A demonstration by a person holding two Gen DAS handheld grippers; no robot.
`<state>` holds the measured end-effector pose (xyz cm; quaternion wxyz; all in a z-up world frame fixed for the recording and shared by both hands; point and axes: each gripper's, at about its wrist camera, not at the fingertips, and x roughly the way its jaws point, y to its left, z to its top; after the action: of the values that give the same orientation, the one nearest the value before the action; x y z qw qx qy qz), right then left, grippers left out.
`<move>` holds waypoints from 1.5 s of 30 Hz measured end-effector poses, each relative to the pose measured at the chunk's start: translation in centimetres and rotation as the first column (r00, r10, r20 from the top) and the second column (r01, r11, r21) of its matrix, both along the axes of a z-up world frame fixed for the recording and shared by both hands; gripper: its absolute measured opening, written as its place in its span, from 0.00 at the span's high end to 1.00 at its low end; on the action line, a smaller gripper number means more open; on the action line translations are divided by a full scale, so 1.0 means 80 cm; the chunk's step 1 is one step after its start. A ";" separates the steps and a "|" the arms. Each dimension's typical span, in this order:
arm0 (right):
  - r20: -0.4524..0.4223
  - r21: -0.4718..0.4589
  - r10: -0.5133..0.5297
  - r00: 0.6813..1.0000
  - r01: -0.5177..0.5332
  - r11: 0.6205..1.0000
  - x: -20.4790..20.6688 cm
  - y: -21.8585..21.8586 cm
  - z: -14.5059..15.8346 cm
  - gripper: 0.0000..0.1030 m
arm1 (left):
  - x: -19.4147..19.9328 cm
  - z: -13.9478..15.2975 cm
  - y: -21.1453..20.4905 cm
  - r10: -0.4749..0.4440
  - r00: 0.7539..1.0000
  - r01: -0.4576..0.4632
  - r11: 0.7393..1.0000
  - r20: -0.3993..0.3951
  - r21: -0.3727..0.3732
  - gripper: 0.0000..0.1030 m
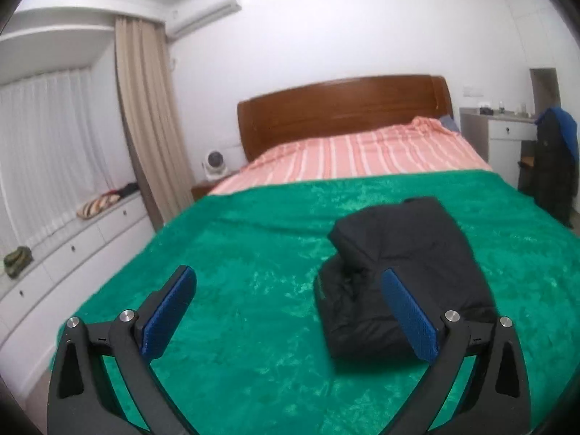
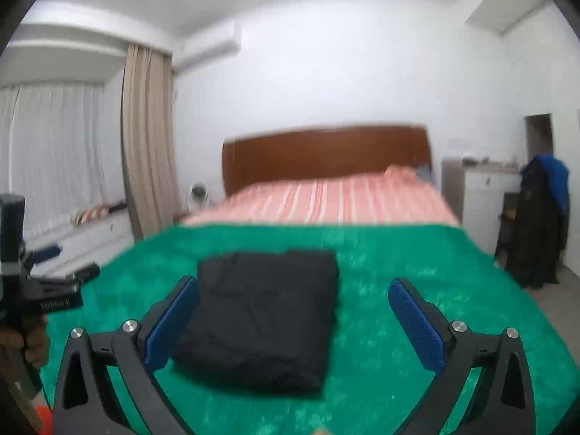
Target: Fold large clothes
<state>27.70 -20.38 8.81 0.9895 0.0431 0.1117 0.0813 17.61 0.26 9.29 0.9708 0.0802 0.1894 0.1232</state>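
Observation:
A black padded garment lies folded into a thick rectangular bundle on the green blanket. My left gripper is open and empty, held above the blanket just left of the bundle. In the right wrist view the folded garment sits in front of my right gripper, which is open and empty above it, its left finger near the bundle's left edge. The left gripper shows at the far left of that view, held by a hand.
The bed has a pink striped sheet and a wooden headboard beyond the blanket. White drawers run along the left under curtains. A dark coat hangs over a chair by a desk at the right.

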 end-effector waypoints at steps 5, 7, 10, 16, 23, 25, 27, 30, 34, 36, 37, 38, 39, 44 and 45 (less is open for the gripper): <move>-0.070 0.009 0.046 0.996 -0.046 0.999 -0.020 0.000 0.012 0.00 | -0.044 0.029 -0.022 -0.019 0.998 0.019 1.000 0.053 0.004 0.00; -0.064 -0.034 -0.010 0.998 0.008 0.999 -0.030 0.006 0.014 0.00 | -0.052 0.031 -0.030 -0.027 0.999 0.027 1.000 0.044 0.001 0.00; -0.112 -0.096 -0.082 0.990 0.071 0.993 -0.036 0.020 0.015 0.00 | -0.063 0.035 -0.035 -0.040 0.999 0.041 0.999 0.025 -0.029 0.00; -0.186 -0.103 -0.065 0.980 0.046 0.994 -0.058 0.029 0.011 0.00 | -0.083 0.033 -0.040 -0.041 0.999 0.040 0.995 -0.017 -0.088 0.00; -0.282 -0.068 -0.030 0.959 0.012 0.998 -0.071 0.039 0.008 0.00 | -0.104 0.036 -0.053 -0.097 0.993 0.088 0.988 -0.071 -0.126 0.00; -0.290 -0.078 -0.031 0.957 0.008 0.997 -0.078 0.045 0.008 0.00 | -0.109 0.037 -0.054 -0.117 0.990 0.104 0.983 -0.083 -0.151 0.00; -0.300 -0.088 -0.044 0.953 0.019 0.996 -0.086 0.049 0.011 0.00 | -0.112 0.037 -0.053 -0.130 0.987 0.110 0.977 -0.100 -0.180 0.00; -0.309 -0.092 -0.072 0.948 0.045 0.995 -0.098 0.051 0.014 0.00 | -0.113 0.034 -0.055 -0.112 0.986 0.088 0.978 -0.123 -0.187 0.00; -0.319 -0.102 -0.098 0.943 0.069 0.992 -0.109 0.050 0.019 0.00 | -0.110 0.026 -0.062 -0.056 0.986 0.033 0.989 -0.160 -0.142 0.00; -0.328 -0.109 -0.105 0.939 0.072 0.991 -0.111 0.050 0.019 0.00 | -0.111 0.022 -0.063 -0.052 0.983 0.027 0.990 -0.177 -0.142 0.00; -0.334 -0.110 -0.102 0.937 0.069 0.992 -0.112 0.050 0.018 0.00 | -0.112 0.021 -0.063 -0.051 0.982 0.024 0.989 -0.184 -0.146 0.00; -0.339 -0.114 -0.102 0.935 0.067 0.991 -0.113 0.050 0.019 0.00 | -0.113 0.020 -0.063 -0.051 0.980 0.023 0.989 -0.192 -0.148 0.00; -0.340 -0.119 -0.105 0.934 0.068 0.991 -0.113 0.050 0.018 0.00 | -0.114 0.020 -0.063 -0.052 0.978 0.022 0.989 -0.204 -0.147 0.00; -0.338 -0.145 -0.114 0.934 0.067 0.987 -0.120 0.054 0.022 0.00 | -0.120 0.023 -0.066 -0.059 0.968 0.025 0.990 -0.246 -0.136 0.00; -0.340 -0.146 -0.113 0.933 0.066 0.987 -0.120 0.054 0.023 0.00 | -0.120 0.024 -0.067 -0.063 0.965 0.029 0.990 -0.253 -0.137 0.00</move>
<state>18.09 -16.04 10.63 0.9575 -0.0040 0.2877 0.0196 7.99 -5.06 11.22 0.9438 0.0354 0.3196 0.0764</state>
